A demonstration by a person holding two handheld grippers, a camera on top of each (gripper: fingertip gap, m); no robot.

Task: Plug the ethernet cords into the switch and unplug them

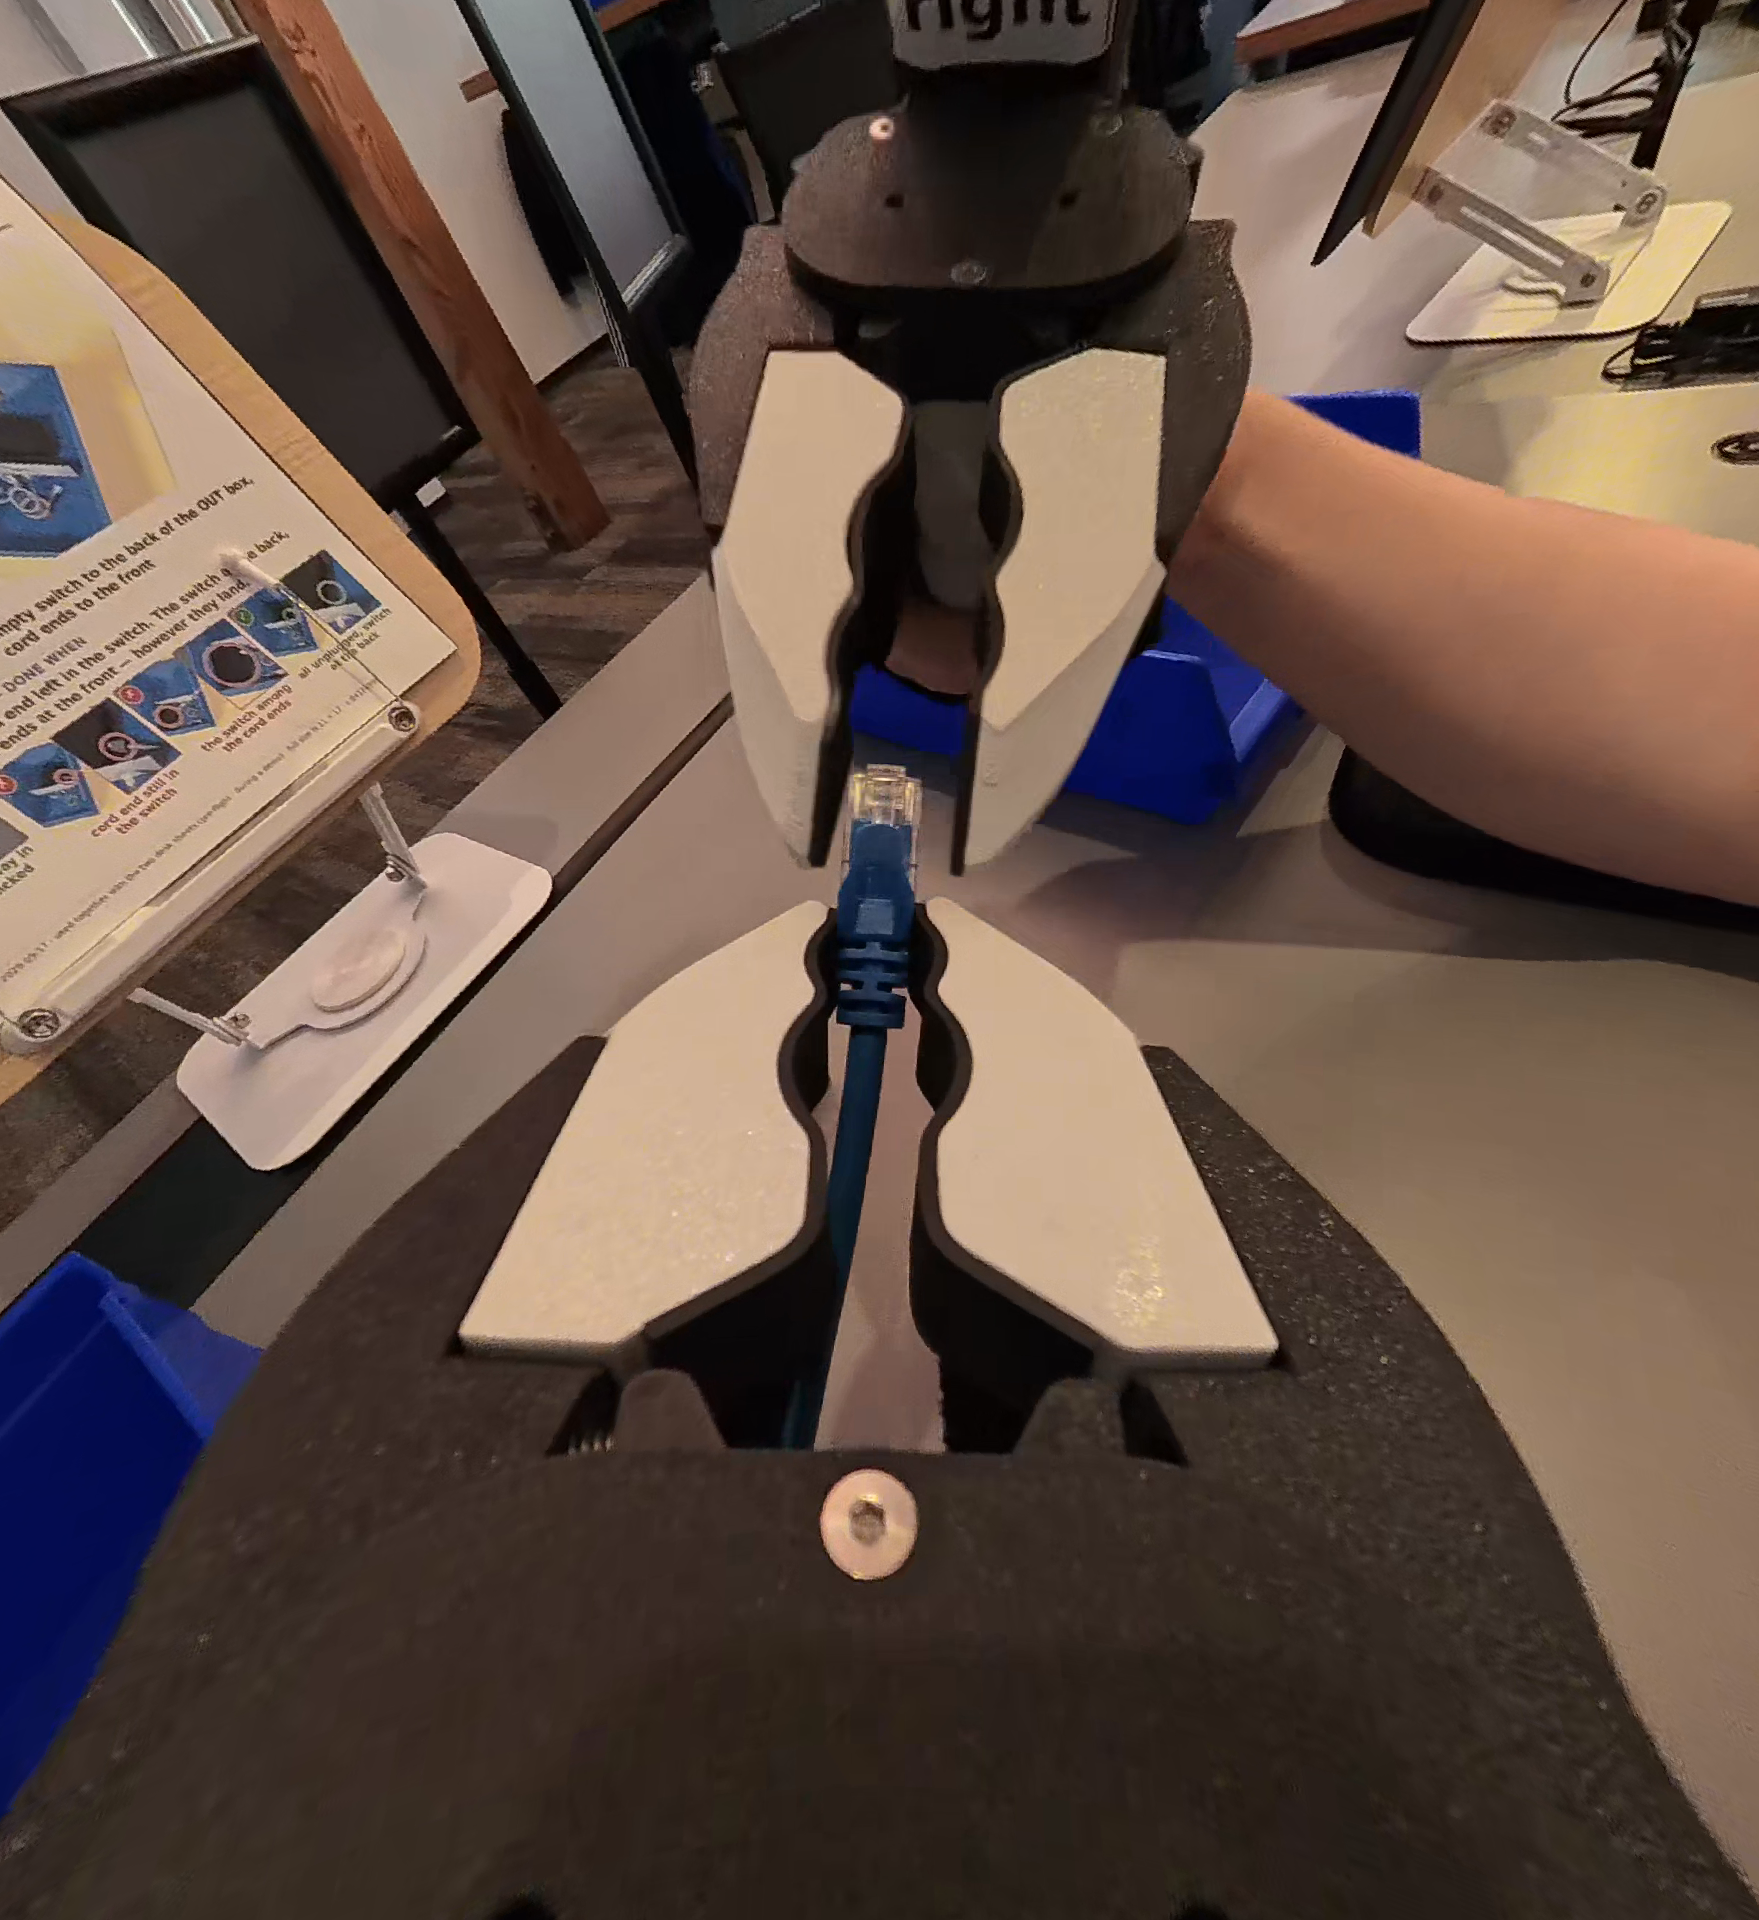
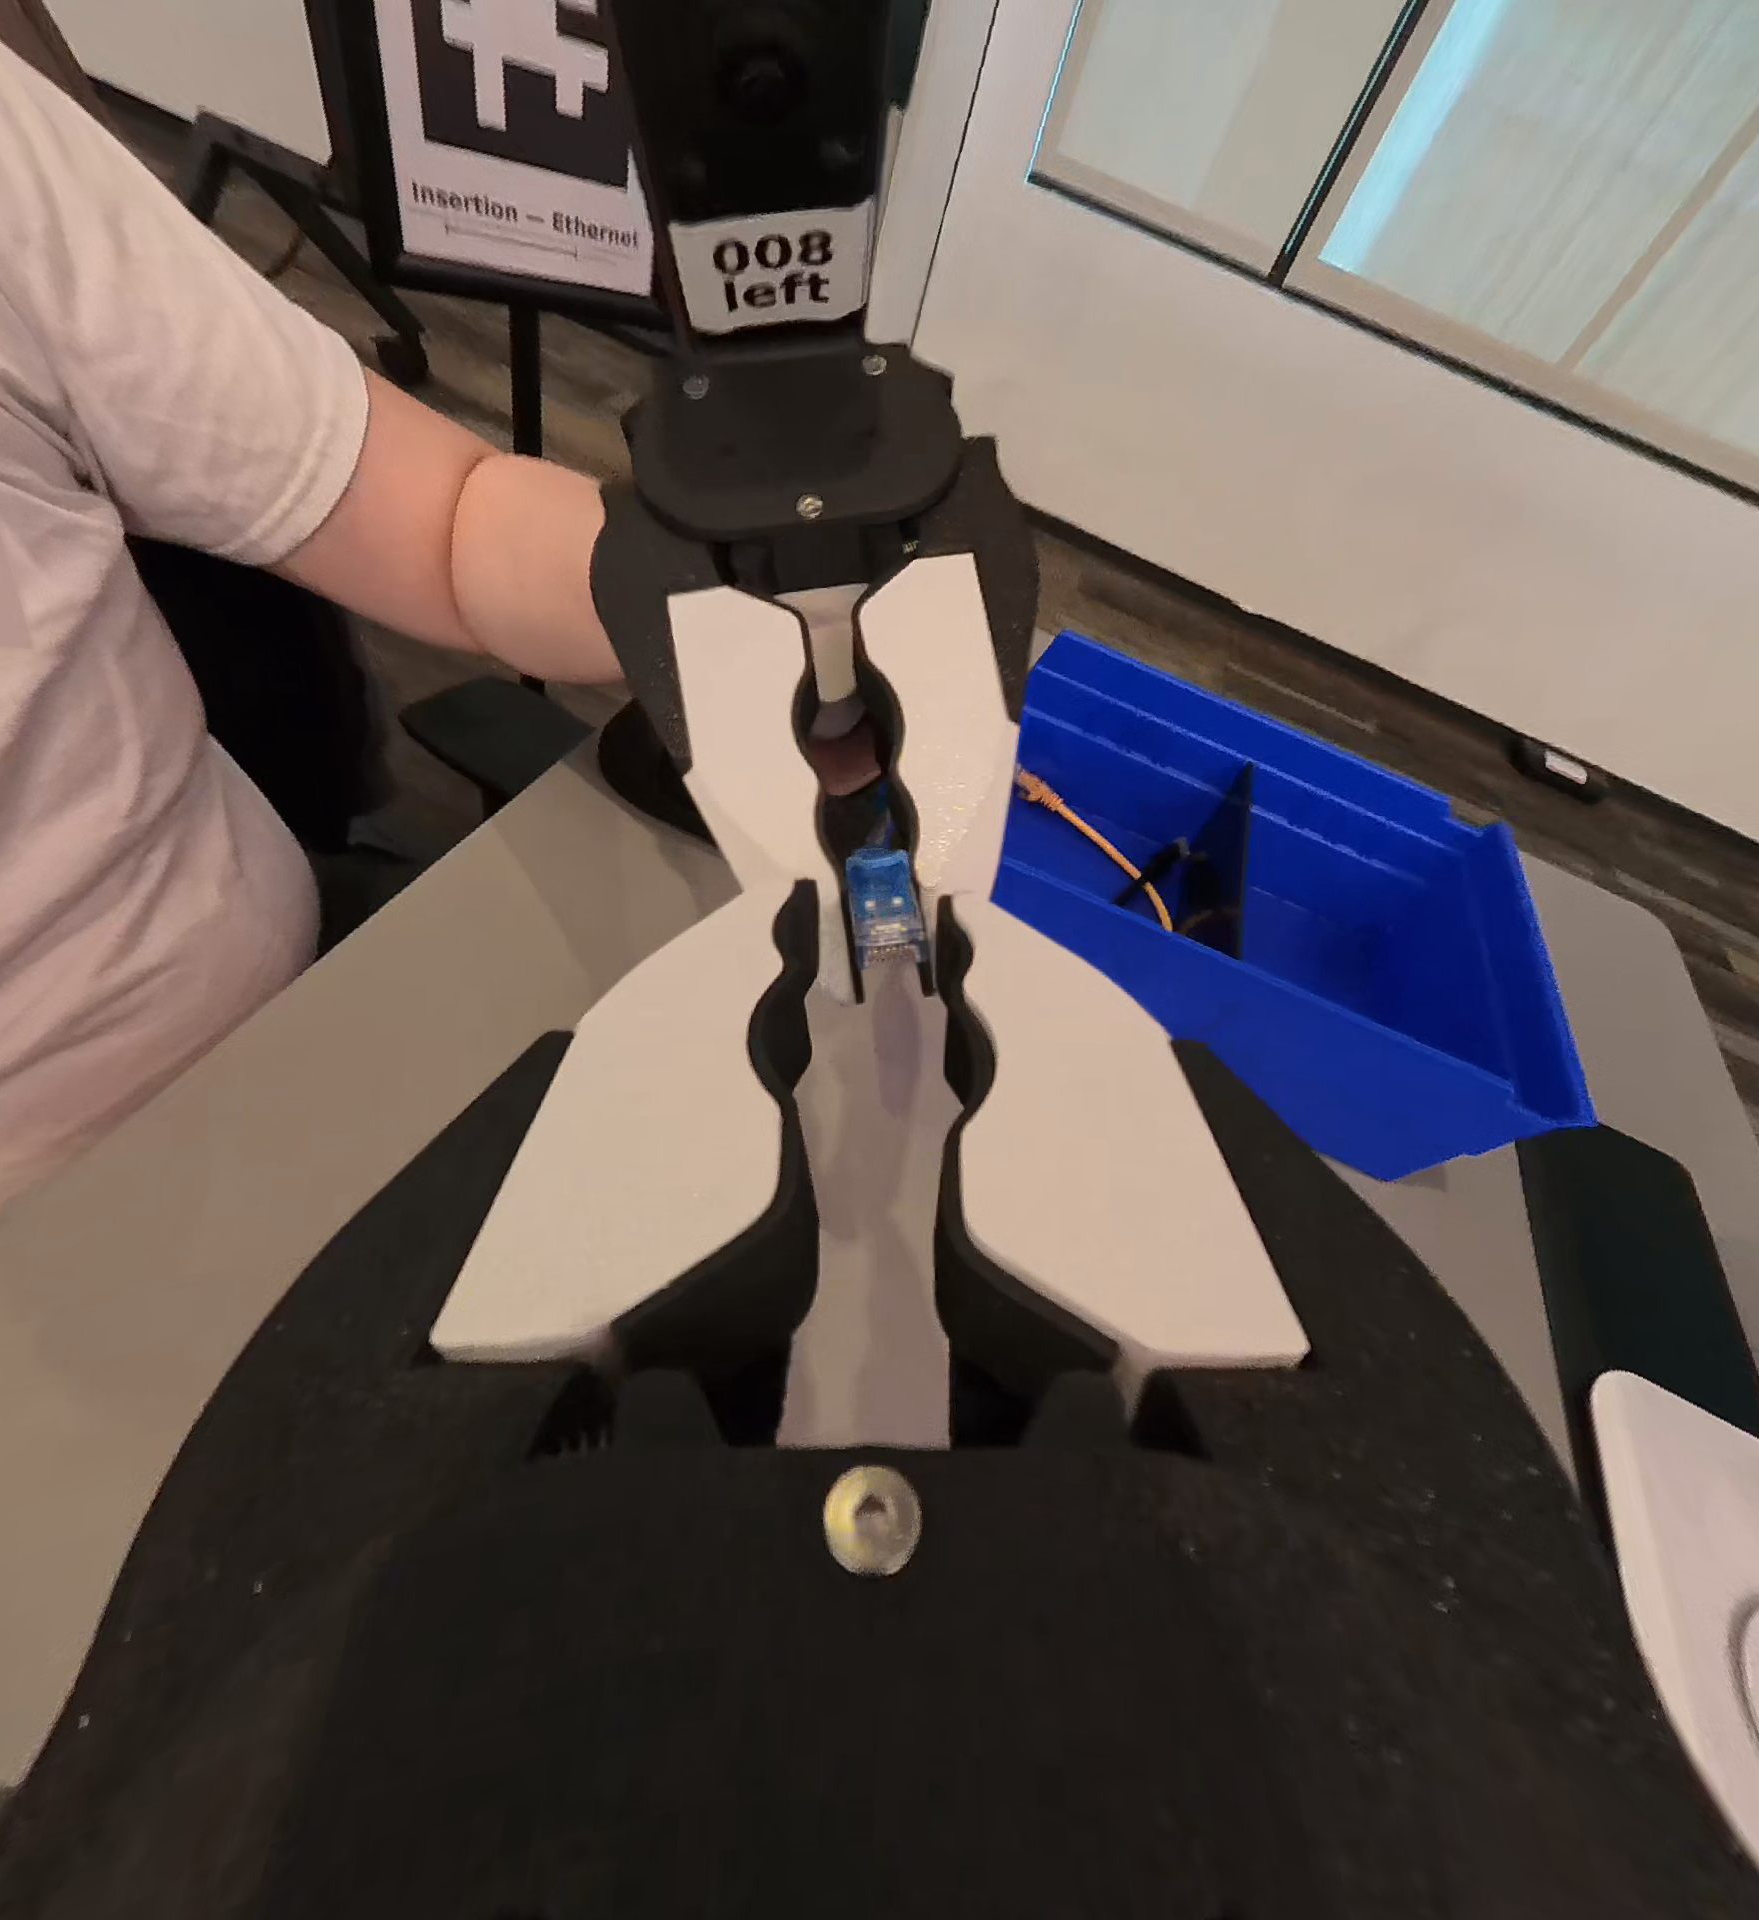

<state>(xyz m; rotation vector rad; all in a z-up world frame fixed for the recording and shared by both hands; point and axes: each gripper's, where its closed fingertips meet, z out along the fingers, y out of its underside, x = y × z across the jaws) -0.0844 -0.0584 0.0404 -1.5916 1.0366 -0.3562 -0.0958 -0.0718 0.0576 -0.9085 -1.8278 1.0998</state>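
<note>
My left gripper is shut on the boot of a blue ethernet cord, held above the grey table. The cord's clear plug sticks out past the fingertips. My right gripper faces it head-on, open, with its fingertips on either side of the plug and a gap showing on each side. In the right wrist view, the right gripper is open around the plug, which the left gripper holds. No switch is in view.
A blue bin on the table holds an orange cord and a black divider. Another blue bin sits behind the right gripper, and a third at lower left. An instruction sheet on a stand stands to the left. A person's forearm reaches in from the right. Both grippers' tips are close together, under 4 cm apart.
</note>
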